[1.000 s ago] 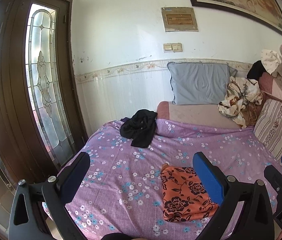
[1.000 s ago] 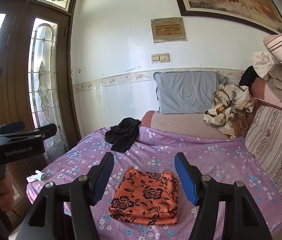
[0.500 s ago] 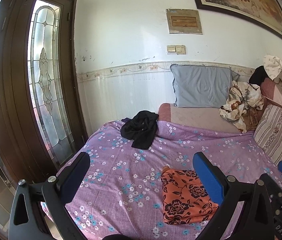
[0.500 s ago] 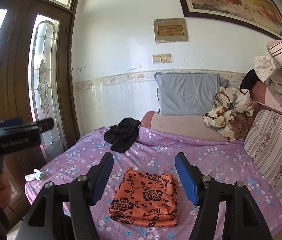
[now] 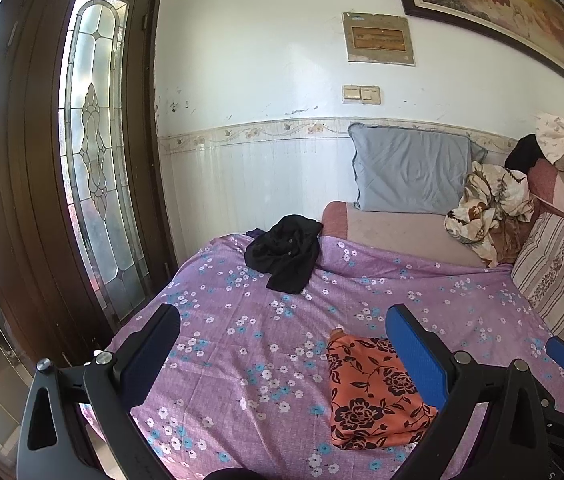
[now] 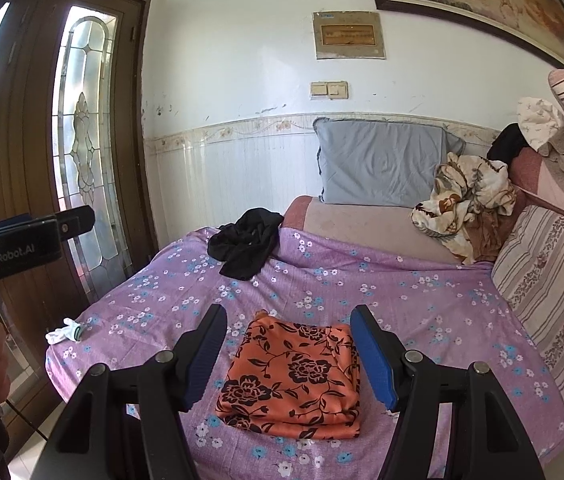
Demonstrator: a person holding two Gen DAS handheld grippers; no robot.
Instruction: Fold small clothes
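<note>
Orange cloth [image 6: 294,376] with black flowers lies folded flat on the purple sheet [image 6: 402,292], near the front edge of the bed. The right gripper [image 6: 288,354] hangs over it with its two fingers wide apart, one on each side of the cloth, and nothing is held. The left gripper [image 5: 282,354] is also wide apart and holds nothing; the cloth sits at about 4 o'clock from it. Black clothes [image 6: 248,242] lie in a bunch at 12 o'clock from the cloth, well apart from it. A small white sock [image 6: 64,331] lies at 9 o'clock, by the sheet's edge. A grey pillow [image 6: 382,164] leans on the wall.
</note>
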